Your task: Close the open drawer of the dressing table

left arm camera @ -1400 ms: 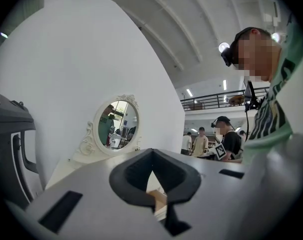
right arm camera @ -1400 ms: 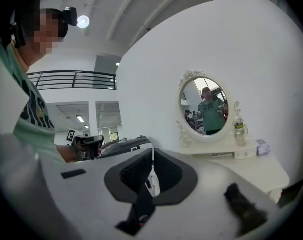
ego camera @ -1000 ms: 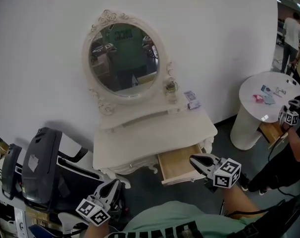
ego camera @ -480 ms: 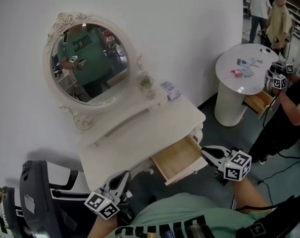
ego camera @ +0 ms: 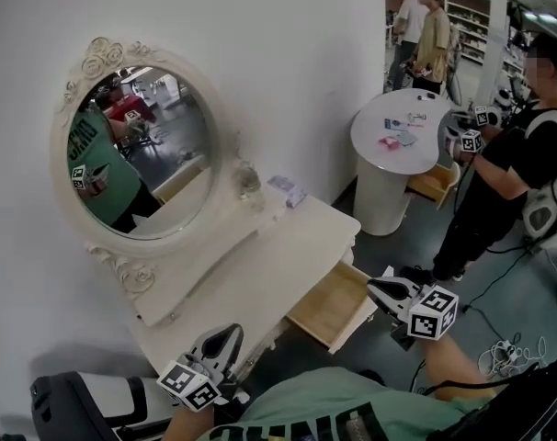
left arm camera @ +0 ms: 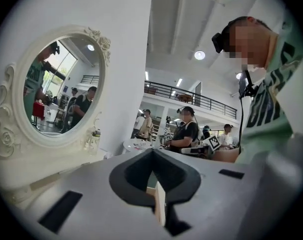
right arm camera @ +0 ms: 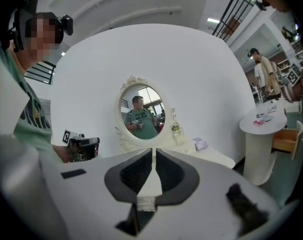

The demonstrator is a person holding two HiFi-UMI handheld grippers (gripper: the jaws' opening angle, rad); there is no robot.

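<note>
The white desk (ego camera: 260,265) stands against a plain white wall (ego camera: 278,35). It is smooth on top, with curly carved edges. Its big egg-shaped mirror (ego camera: 136,159) has a white frame full of swirls. The drawer (ego camera: 338,303) sits under the top on the right side, pulled out. It is pale wood inside and white in front. The right tool (ego camera: 374,289) is pinched shut on nothing. Its tip is right by the drawer's front; I can't tell if it touches. The left tool (ego camera: 231,332) is pinched shut too, empty, by the desk's front edge, left of the drawer. Each tool has a cube (ego camera: 433,312) with black and white squares. A small glass bottle (ego camera: 249,182) and a little box (ego camera: 288,192) sit at the desk's back. The white letters on the green shirt (ego camera: 334,407) are cut off, so I can't read them.
</note>
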